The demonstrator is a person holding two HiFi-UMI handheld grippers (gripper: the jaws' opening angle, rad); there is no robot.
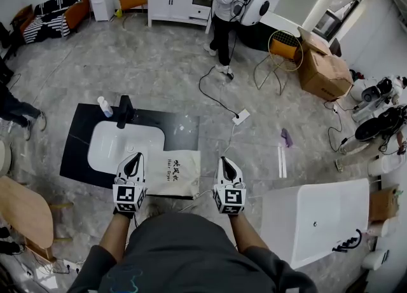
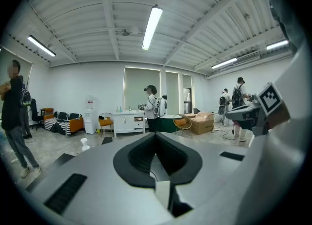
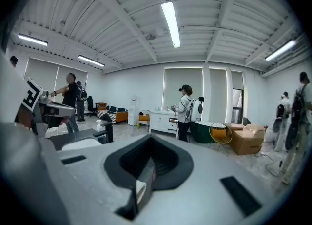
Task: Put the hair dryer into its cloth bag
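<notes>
A black faucet (image 1: 124, 111) stands at the white basin's (image 1: 121, 149) far edge; cardboard boxes (image 1: 324, 72) sit well apart.

Grey tee (image 1: 191, 247), white left tool (image 1: 134, 158), right tool (image 1: 224, 160) — black-marked cubes (image 1: 130, 197)

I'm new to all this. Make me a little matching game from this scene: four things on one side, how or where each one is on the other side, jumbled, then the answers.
Things:
1. cloth bag
2. faucet
3. cardboard box
4. left tongs

Descriptions:
A. shut, holding nothing
B. brown, on the floor
C. black, standing at the far rim of the basin
D. cream, lying flat beside the basin

Pairs: 1-D, 2-C, 3-B, 4-A.
</notes>
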